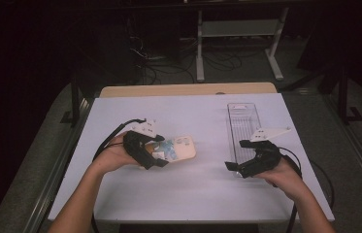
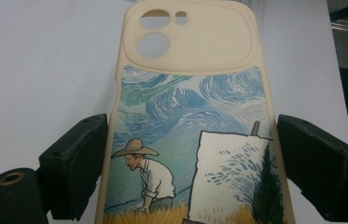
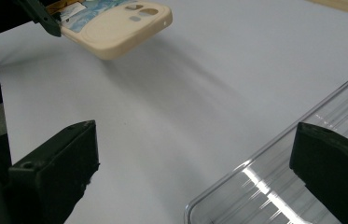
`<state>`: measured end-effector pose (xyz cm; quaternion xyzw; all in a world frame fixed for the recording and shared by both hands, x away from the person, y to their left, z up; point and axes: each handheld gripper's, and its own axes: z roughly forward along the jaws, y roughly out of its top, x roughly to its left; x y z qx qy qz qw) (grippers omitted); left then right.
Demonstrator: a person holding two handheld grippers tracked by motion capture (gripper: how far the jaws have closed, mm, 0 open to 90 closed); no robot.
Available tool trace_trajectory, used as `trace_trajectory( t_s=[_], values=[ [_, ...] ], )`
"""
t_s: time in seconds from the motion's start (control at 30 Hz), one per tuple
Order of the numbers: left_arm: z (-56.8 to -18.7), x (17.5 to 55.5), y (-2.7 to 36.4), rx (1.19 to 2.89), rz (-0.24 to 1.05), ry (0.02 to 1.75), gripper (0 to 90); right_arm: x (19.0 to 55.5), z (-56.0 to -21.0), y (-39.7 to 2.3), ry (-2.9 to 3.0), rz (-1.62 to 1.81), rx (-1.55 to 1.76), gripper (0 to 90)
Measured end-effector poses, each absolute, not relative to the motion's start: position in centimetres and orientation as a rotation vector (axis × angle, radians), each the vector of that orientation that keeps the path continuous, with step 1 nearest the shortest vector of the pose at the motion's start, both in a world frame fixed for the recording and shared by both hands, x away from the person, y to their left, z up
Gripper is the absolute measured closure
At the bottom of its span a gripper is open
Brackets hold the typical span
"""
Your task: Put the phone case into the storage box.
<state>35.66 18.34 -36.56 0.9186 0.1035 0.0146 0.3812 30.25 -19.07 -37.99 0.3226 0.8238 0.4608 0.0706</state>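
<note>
Left gripper (image 1: pixel 156 154) clamps phone case (image 2: pixel 192 121) by its edges, lifted; could slip. Right gripper (image 1: pixel 238 167) gapes empty near clear tray (image 1: pixel 243 127).

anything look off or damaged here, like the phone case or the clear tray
Nothing stands out. The phone case looks intact, held off the table between the left gripper fingers. The clear tray lies flat, parallel to the table edge, empty, near the open right gripper.

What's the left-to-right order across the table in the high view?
Left gripper clamped across the phone case → bare white table → right gripper, jaws open → clear plastic tray.
</note>
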Motion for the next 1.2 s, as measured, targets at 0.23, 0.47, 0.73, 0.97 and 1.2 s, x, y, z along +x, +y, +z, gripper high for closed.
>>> trace_trajectory(
  t_s=[0.23,0.47,0.73,0.97,1.2],
  values=[
    [-36.6,35.5,18.2,2.345,0.038,0.259,11.6,31.2,-37.3,-18.7,2.489,1.388,0.946,0.9],
    [-36.7,35.6,18.1,2.353,0.038,0.248,11.6,32.5,-36.7,-18.3,2.5,1.396,0.935,0.8],
    [-36.7,35.6,18.1,2.355,0.042,0.261,11.6,33.7,-36.2,-17.7,2.535,1.384,0.921,0.9],
    [-36.7,35.6,18.2,2.36,0.044,0.256,11.6,34.9,-35.9,-17.1,2.558,1.366,0.91,0.9],
    [-36.7,35.6,18.3,2.358,0.051,0.251,11.6,36.3,-35.1,-16.7,2.558,1.384,0.894,0.9]
  ],
)
